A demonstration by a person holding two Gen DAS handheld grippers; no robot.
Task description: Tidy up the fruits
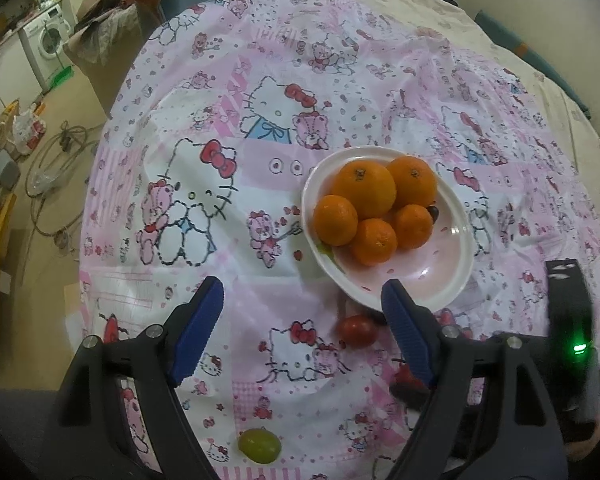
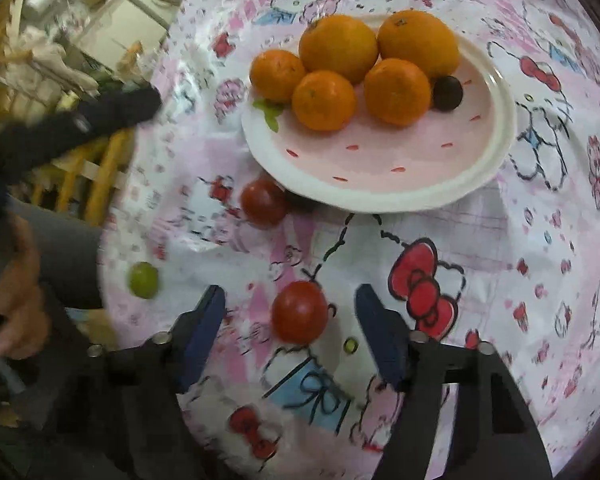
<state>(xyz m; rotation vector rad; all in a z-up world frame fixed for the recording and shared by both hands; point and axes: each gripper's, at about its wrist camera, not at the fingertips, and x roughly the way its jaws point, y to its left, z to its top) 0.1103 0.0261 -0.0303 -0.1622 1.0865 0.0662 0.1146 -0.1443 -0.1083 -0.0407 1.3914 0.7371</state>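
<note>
1. Far left of the right wrist view, a green grape (image 2: 143, 280) lies alone near the cloth's edge. If I nudge it, I judge it could roll off the table.

2. Moving right, one tomato (image 2: 263, 202) lies just beside the plate's near rim, possibly touching it; I cannot tell. It looks awkward to reach without knocking the plate.

3. In the lower middle, my right gripper (image 2: 290, 326) stands partly open with a second tomato (image 2: 299, 312) between its blue fingers (image 2: 204, 332). There is a gap on both sides, so nothing is gripped. Round and smooth, the tomato may skid on the glossy cloth if the jaws close off-centre, and too hard a squeeze would probably burst it.

4. Upper middle to right, the plate (image 2: 380, 196) holds five oranges (image 2: 338, 48) bunched at its far side, with a dark grape (image 2: 447, 93) against them. The near half is bare, so there is room, though a dropped tomato might roll.

5. In the left wrist view, my left gripper (image 1: 302, 320) hangs wide and empty over the cloth (image 1: 220, 80), its right finger in front of the plate's near rim.

6. Writing: I can read none. The cloth shows a cartoon cat with red bows, and the washing machine (image 1: 46, 42) at upper left carries no legible label.
</note>
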